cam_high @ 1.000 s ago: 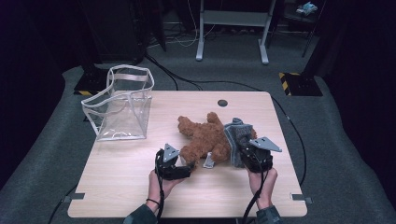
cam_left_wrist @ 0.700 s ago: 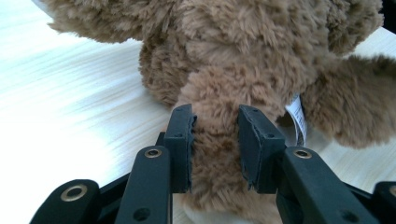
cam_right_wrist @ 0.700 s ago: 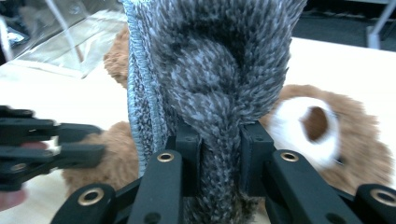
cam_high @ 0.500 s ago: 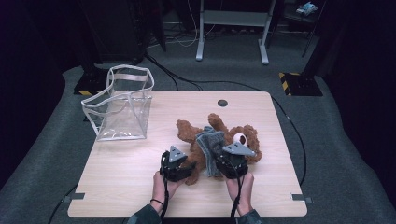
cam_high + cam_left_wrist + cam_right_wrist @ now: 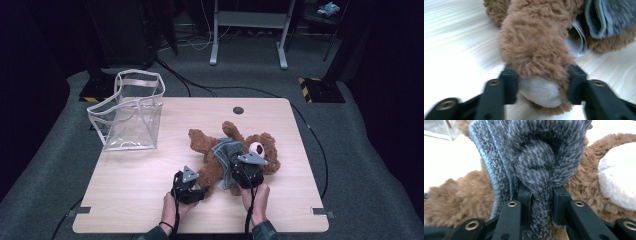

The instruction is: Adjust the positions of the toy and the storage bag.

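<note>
A clear plastic bag (image 5: 131,116) with pale trim and a strap handle stands open at the upper left of the surface (image 5: 140,200), well apart from the work and not in its way; a small round dark grommet (image 5: 238,110) sits near the far edge. The teddy bear (image 5: 227,150) lies just right of the middle of the high view, limbs spread, its head toward the right. Its fur is shaggy, warm brown, with a cream muzzle and a cream sole on the foot. A grey knitted garment (image 5: 226,154) with a paler blue-grey binding drapes over its belly, the weave speckled and coarse. The left hand-held gripper (image 5: 192,192) has just been closing its jaws, and in the left gripper view the pads press on both sides of the bear's leg (image 5: 536,55) just above the cream sole. The right hand-held gripper (image 5: 248,172) is clamped on a bunched fold of the garment, seen squeezed between its black jaws in the right gripper view. The surface is a pale wood-grain board with rounded corners. Around it lie grey carpet, black cables, a metal stand's legs at the top, and black-and-yellow striped blocks in a dim room.
</note>
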Available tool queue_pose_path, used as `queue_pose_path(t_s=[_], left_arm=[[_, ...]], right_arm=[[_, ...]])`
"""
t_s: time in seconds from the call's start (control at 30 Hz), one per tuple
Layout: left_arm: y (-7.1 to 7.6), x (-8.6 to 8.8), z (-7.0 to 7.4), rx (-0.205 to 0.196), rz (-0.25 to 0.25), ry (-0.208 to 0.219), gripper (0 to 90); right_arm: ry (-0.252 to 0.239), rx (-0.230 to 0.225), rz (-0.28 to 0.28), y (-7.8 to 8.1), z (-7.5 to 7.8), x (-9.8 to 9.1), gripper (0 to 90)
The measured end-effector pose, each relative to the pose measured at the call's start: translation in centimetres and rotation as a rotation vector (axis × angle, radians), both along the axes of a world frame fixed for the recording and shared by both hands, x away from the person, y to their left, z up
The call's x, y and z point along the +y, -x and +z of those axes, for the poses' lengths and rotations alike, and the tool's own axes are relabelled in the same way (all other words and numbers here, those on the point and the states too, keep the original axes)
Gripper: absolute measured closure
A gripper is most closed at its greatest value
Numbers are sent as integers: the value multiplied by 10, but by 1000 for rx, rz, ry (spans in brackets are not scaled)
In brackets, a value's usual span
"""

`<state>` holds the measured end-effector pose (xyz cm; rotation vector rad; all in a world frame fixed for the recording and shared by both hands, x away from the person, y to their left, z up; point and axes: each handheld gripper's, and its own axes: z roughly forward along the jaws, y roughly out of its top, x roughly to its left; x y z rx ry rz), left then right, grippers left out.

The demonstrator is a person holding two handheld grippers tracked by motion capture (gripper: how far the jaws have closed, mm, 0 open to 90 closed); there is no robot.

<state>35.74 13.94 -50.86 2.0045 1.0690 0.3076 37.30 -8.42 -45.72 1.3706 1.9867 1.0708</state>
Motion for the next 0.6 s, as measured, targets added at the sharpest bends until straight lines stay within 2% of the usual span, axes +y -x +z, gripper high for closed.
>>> queue_pose_path(t_s=[0.07, 0.1, 0.17, 0.2, 0.23, 0.3, 0.33, 0.4, 0.47, 0.6], left_arm=[[-2, 5, -1, 32, 19, 74, 630], [-3, 7, 0, 44, 23, 98, 648], [-6, 11, 3, 73, 38, 172, 670], [-8, 12, 5, 74, 39, 195, 679], [-9, 11, 8, 83, 48, 239, 685], [-11, 10, 17, 68, 40, 257, 698], [-11, 9, 21, 60, 45, 269, 704], [-12, 9, 25, 54, 35, 266, 710], [-15, 11, 28, 63, 36, 291, 712], [-21, 13, 34, 52, 41, 302, 711]], right_arm=[[-50, -4, 13, 12, 1, 4, 735], [-59, -9, 38, 19, 1, 9, 735], [-68, 3, 85, 28, 0, 20, 736], [-66, 5, 108, 32, -1, 27, 736], [-64, 6, 132, 36, -2, 33, 736], [-61, 4, 156, 39, -3, 43, 736], [-54, 0, 154, 38, -4, 45, 737], [-63, 7, 137, 33, -8, 45, 737], [-38, -5, 102, 27, -10, 38, 737], [22, -16, -1, 10, -15, 15, 737]])
